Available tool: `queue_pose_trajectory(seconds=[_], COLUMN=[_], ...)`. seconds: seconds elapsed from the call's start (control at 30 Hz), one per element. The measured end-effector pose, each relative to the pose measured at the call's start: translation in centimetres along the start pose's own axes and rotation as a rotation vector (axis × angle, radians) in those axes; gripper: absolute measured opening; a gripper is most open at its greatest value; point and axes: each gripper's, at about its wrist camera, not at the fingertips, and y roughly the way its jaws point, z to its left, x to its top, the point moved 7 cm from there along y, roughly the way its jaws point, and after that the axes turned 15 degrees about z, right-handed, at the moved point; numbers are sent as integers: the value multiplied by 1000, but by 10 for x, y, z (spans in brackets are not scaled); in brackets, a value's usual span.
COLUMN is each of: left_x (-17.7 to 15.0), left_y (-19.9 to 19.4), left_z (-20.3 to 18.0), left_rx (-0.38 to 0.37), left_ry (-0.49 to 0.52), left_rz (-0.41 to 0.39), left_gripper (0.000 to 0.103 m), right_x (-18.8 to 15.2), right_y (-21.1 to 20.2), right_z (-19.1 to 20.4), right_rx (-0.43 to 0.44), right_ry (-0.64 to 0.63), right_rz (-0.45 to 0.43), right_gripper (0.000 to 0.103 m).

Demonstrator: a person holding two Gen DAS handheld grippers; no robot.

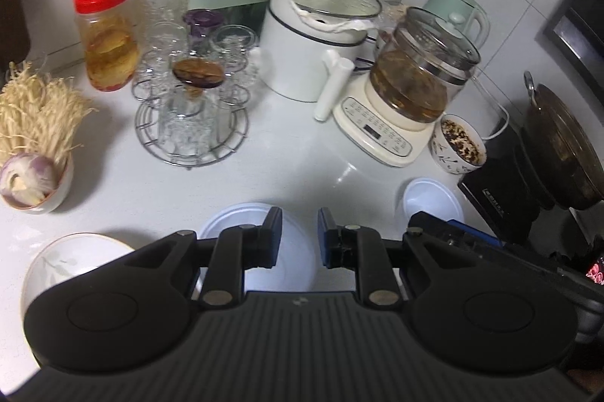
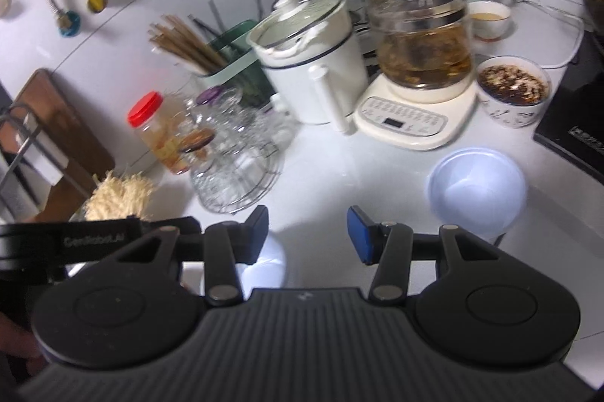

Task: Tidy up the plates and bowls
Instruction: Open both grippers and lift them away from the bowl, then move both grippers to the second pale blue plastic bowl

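Observation:
A white plate (image 1: 260,224) lies on the white counter right under my left gripper (image 1: 300,236). Its jaws stand a narrow gap apart with nothing between them. A floral plate (image 1: 71,262) sits at the lower left, half hidden by the gripper body. A small white bowl (image 1: 432,204) rests to the right, beside the other gripper's blue-edged finger (image 1: 453,226). In the right wrist view that bowl (image 2: 477,190) lies ahead and right of my right gripper (image 2: 307,236), which is open and empty. The white plate (image 2: 270,260) shows below its left finger.
At the back stand a wire rack of glasses (image 1: 190,115), a red-lidded jar (image 1: 107,36), a white pot (image 1: 313,39) and a glass kettle (image 1: 419,77) on its base. A food-filled bowl (image 1: 458,145) and a hob with a wok (image 1: 558,153) crowd the right. A bowl of mushrooms and onion (image 1: 34,171) sits left.

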Motion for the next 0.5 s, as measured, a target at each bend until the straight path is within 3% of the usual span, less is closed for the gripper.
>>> queue_pose_trajectory(seconds=[0.5], left_x=[14], left_y=[48], left_z=[-65], left_rx=[-18], left_ry=[114], left_rz=[69], left_gripper=[22], right_x=[-1], right_y=[-9], right_z=[-72], right_rx=[-57], right_ry=[112], right_rz=[-12], right_gripper=[50])
